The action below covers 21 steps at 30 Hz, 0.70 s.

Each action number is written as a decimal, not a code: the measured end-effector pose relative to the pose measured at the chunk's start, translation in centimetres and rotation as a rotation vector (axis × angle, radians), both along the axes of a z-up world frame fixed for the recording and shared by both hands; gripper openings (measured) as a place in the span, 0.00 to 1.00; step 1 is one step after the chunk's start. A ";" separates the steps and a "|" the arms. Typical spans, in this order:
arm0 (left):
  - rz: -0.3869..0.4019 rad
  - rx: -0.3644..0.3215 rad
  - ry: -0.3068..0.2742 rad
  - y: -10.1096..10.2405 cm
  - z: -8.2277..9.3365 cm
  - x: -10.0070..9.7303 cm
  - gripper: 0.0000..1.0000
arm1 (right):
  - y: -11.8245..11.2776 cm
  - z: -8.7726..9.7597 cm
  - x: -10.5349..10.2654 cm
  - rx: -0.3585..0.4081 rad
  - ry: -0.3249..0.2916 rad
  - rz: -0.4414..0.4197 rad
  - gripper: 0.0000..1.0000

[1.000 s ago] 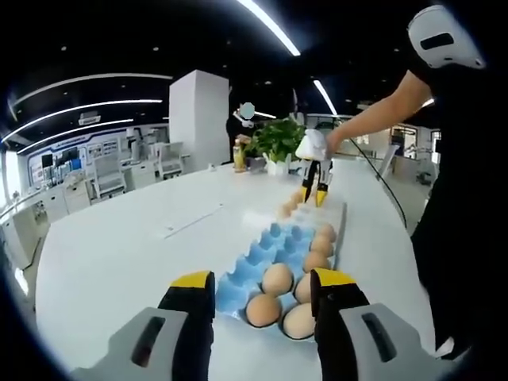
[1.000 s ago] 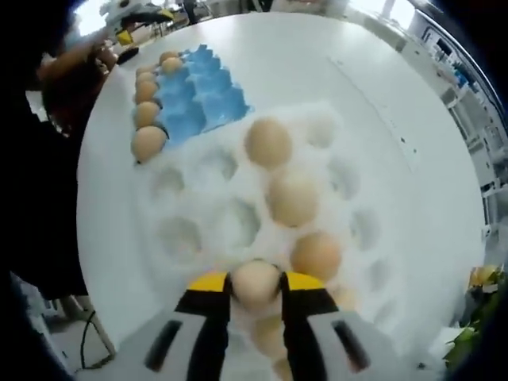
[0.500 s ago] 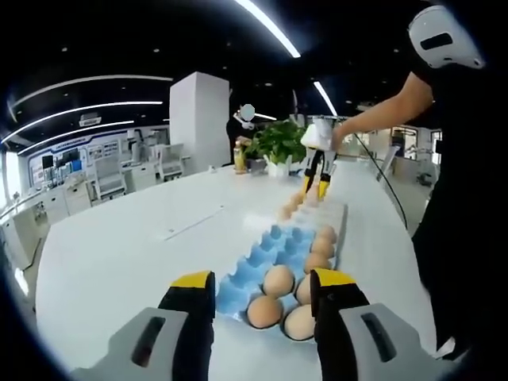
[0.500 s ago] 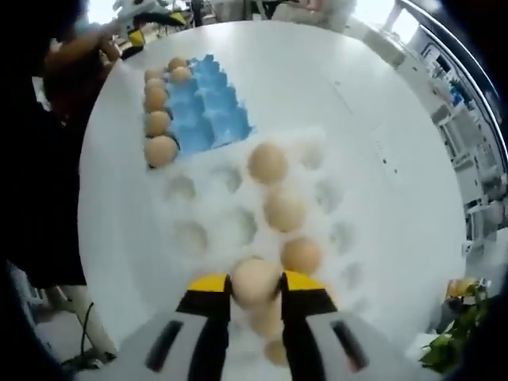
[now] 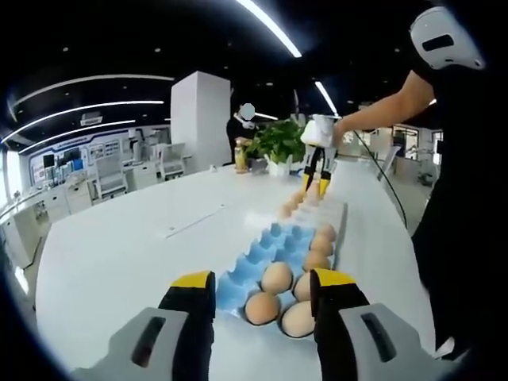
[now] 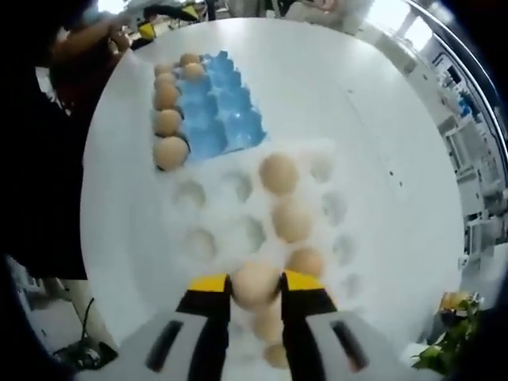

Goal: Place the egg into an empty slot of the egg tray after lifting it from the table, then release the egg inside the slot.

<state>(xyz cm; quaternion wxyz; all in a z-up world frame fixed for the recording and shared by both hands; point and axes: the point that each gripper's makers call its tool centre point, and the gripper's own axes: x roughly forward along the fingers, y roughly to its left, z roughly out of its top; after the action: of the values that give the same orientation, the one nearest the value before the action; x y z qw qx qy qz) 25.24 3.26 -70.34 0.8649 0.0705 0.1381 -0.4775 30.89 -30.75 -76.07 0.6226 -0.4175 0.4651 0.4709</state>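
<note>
In the right gripper view my right gripper (image 6: 255, 287) is shut on a tan egg (image 6: 255, 283), held above the white egg tray (image 6: 214, 218). That tray holds a row of eggs (image 6: 291, 220) along one side, with several empty slots (image 6: 198, 242). Beyond it lies a blue egg tray (image 6: 225, 117) with eggs (image 6: 167, 122) along its left side. In the left gripper view my left gripper (image 5: 262, 298) is open, low over the near end of the blue tray (image 5: 266, 252). The right gripper (image 5: 315, 175) hangs over the white tray (image 5: 317, 210) at the far end.
Both trays lie on a round white table (image 5: 119, 246). A potted plant (image 5: 278, 143) and a yellow bottle (image 5: 239, 159) stand at the table's far edge. The person's arm and dark body (image 5: 456, 182) stand on the right. A person stands far behind the plant.
My right gripper has risen with the egg, so the trays look smaller below it. The left gripper has stayed put.
</note>
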 end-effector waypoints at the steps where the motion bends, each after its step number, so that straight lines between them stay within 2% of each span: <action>1: 0.000 0.001 -0.001 0.0 0.0 0.0 0.48 | 0.3 0.0 -0.2 0.001 0.005 -0.001 0.24; 12: 0.006 -0.001 0.000 0.2 -0.1 -0.1 0.49 | 3.4 0.6 -0.8 0.039 0.004 0.044 0.24; 21: 0.007 -0.001 -0.001 0.3 0.0 -0.2 0.49 | 6.4 0.8 -0.7 0.074 0.000 0.116 0.24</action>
<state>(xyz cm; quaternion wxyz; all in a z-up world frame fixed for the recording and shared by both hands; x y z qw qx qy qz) 25.05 3.55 -70.33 0.8667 0.0698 0.1379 -0.4743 30.17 -24.36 -75.26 0.6093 -0.4204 0.4223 0.5232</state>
